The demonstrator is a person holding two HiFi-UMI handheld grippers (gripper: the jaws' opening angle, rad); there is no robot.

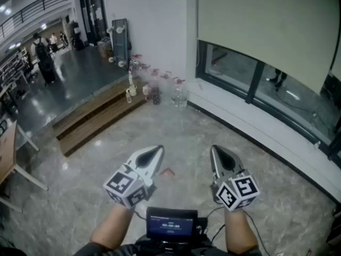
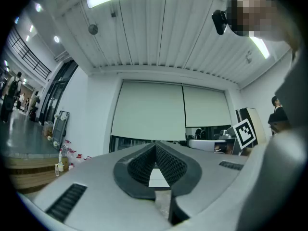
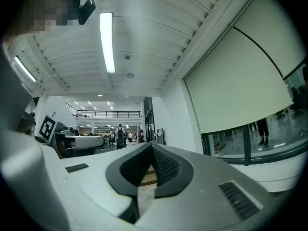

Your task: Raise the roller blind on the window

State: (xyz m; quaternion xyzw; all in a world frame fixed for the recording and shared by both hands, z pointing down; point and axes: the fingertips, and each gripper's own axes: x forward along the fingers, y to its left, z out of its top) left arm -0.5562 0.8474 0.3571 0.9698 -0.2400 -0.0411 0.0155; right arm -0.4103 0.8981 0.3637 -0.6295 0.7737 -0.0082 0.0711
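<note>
Both closed and empty, the left gripper [image 1: 156,151] and the right gripper [image 1: 216,150] stood well short of the pale cream fabric roller blind [image 1: 261,25] ahead and above them, probably light and limp, best taken by its likely stiffer bottom edge.

A: Look of the blind [image 1: 261,25]?
B: Pale cream, plain, flat.
A: Up or down?
B: Down over most of the window [image 1: 240,71]; stops short of the bottom, leaving a low strip of glass bare.
A: Hanging straight?
B: Straight, with a level bottom edge.
A: One piece?
B: Two panels side by side, a thin seam between.
A: And the window itself?
B: Dark-framed, split by dark uprights, ahead and to the right.
</note>
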